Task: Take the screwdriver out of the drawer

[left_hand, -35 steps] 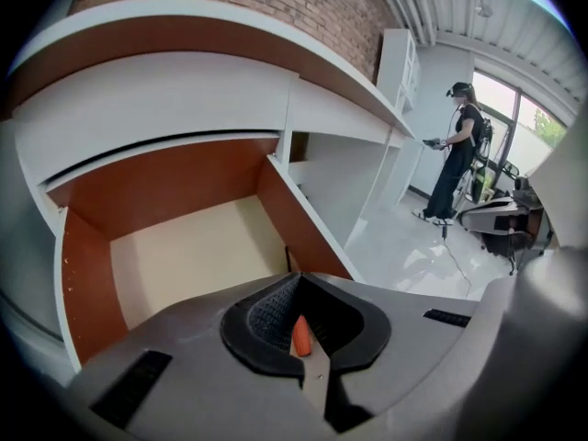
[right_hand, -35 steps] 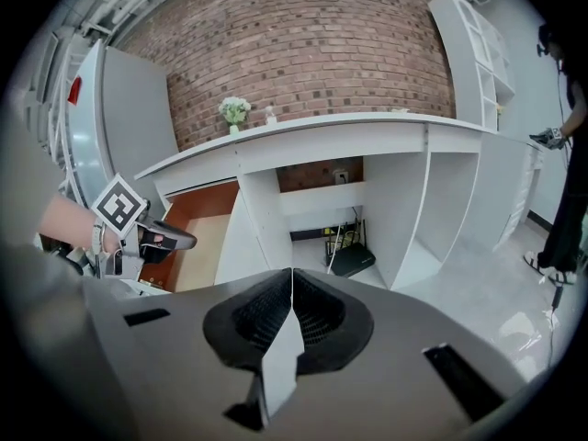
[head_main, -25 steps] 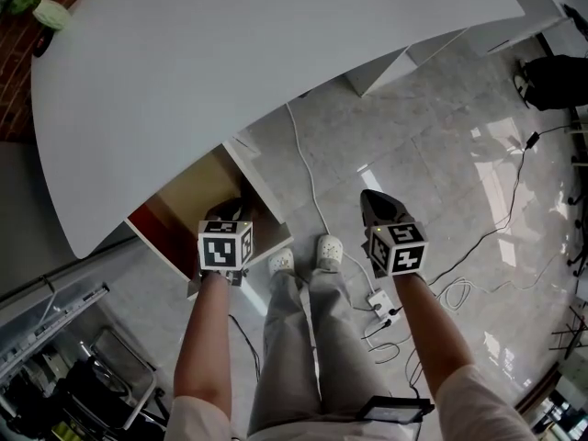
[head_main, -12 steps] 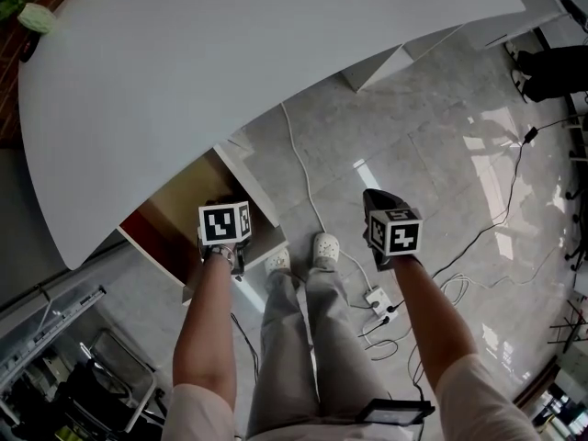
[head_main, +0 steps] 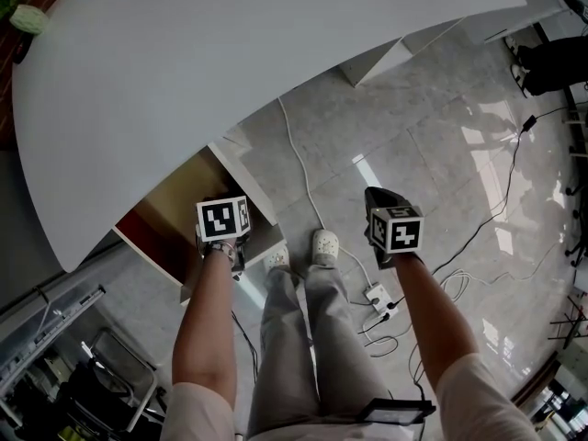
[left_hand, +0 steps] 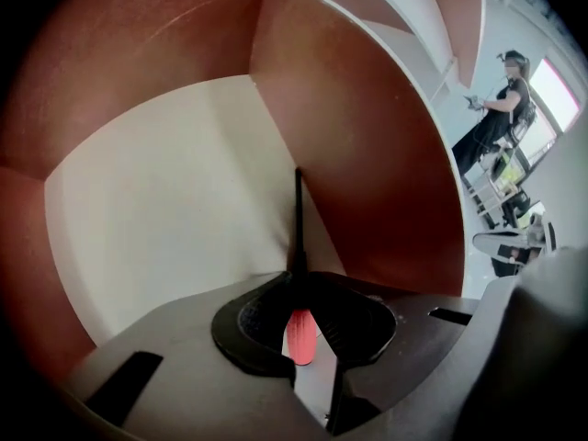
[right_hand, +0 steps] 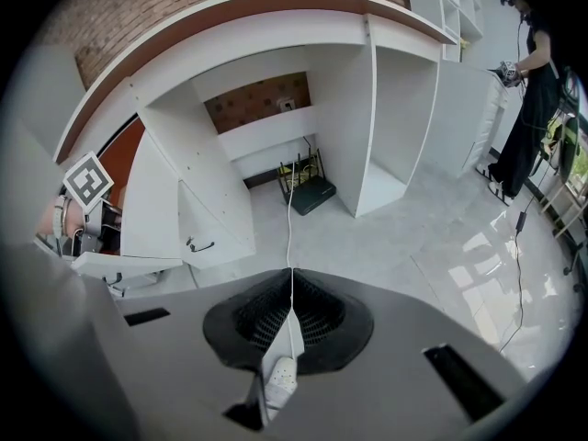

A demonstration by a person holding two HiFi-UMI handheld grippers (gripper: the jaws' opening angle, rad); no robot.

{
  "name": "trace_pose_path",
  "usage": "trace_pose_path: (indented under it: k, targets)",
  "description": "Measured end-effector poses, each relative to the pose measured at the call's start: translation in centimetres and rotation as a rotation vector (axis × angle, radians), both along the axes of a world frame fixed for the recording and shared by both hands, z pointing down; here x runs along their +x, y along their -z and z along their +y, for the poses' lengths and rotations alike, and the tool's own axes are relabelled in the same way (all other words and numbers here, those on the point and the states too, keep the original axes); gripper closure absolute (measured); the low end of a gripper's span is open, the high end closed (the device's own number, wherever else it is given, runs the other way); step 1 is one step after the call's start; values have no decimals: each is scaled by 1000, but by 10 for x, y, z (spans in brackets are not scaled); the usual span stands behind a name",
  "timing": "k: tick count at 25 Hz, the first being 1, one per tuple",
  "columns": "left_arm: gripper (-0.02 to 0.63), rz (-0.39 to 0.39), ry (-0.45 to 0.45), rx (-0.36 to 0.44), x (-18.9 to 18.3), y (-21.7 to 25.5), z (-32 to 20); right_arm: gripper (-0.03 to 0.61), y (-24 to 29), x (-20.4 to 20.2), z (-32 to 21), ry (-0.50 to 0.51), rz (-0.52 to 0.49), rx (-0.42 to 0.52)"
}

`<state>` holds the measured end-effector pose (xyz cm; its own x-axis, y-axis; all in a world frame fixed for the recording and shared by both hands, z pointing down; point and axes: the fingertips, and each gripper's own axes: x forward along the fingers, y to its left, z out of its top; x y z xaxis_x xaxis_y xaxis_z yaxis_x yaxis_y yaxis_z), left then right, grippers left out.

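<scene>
the screwdriver (left_hand: 301, 335) has a short red handle with small ridges and a thin black metal stick that points straight away from the camera. the left gripper (left_hand: 299, 278) holds it: its two jaws are pressed on the spot where the red handle meets the black stick. the black stick points into the open drawer (left_hand: 156, 200), which has a pale bottom and red-brown walls. in the head view this gripper sits over the front edge of the drawer, under the big white table (head_main: 230, 53). the right gripper (right_hand: 292, 269) is out to the side over the grey floor (head_main: 413, 154), well apart from the drawer. its jaws are closed tight with nothing in them. a white cable (head_main: 299, 154) lies on the floor between the two grippers, near the person's white shoes (head_main: 324, 246)
</scene>
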<state>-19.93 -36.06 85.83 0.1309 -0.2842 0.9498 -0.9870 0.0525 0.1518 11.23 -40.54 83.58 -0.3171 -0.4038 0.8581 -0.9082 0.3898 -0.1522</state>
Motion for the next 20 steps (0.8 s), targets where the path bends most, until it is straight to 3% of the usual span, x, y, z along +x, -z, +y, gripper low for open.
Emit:
trace_pose_path:
  k: [12, 20]
  targets:
    - [551, 88, 29, 34, -1, 22, 12, 558, 21, 0, 5, 32, 9, 26]
    - [551, 140, 31, 88, -3, 66, 25, 558, 75, -22, 3, 50, -77, 84]
